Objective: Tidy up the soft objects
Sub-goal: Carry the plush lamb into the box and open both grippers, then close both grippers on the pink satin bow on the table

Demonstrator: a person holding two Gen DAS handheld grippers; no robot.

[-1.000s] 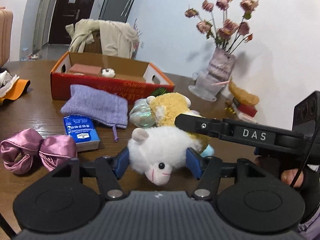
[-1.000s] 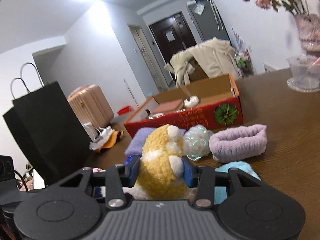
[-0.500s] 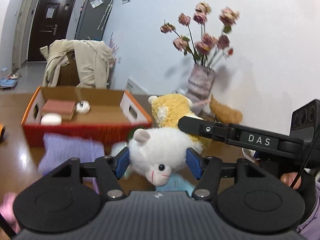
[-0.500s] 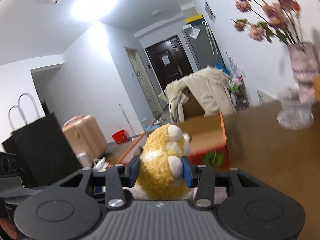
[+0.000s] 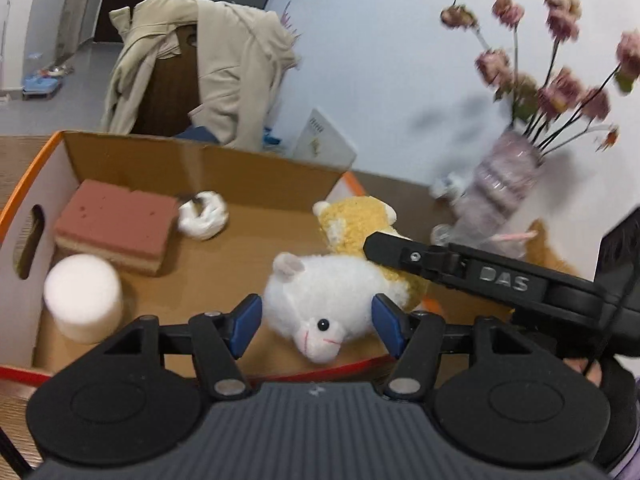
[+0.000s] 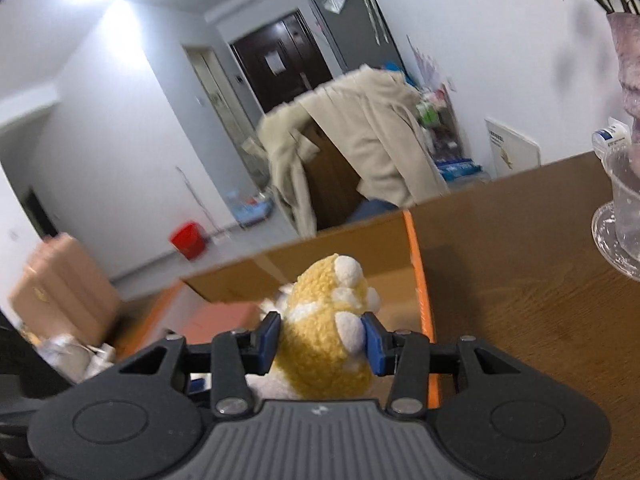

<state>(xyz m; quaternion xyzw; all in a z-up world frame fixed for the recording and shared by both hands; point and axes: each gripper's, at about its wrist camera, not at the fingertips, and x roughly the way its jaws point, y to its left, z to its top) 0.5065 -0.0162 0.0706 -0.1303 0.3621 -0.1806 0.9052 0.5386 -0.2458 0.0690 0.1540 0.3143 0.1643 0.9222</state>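
Note:
My left gripper (image 5: 316, 318) is shut on a white plush sheep (image 5: 324, 300) and holds it over the open cardboard box (image 5: 208, 160). My right gripper (image 6: 322, 338) is shut on a yellow plush toy (image 6: 326, 336), also over the box (image 6: 416, 264); that toy shows in the left wrist view (image 5: 356, 220) just behind the sheep, under the right gripper's black finger (image 5: 440, 264). In the box lie a pink sponge (image 5: 112, 226), a white foam cylinder (image 5: 82, 296) and a small white fluffy ring (image 5: 204, 216).
A vase of dried pink flowers (image 5: 504, 184) stands on the wooden table right of the box. A clear plastic cup (image 6: 624, 208) sits at the right of the table (image 6: 520, 280). A chair draped with a beige coat (image 5: 200, 64) stands behind the box.
Both grippers have lifted their plush toys off the table and carried them forward over the open box. The other soft items on the table have dropped out of view.

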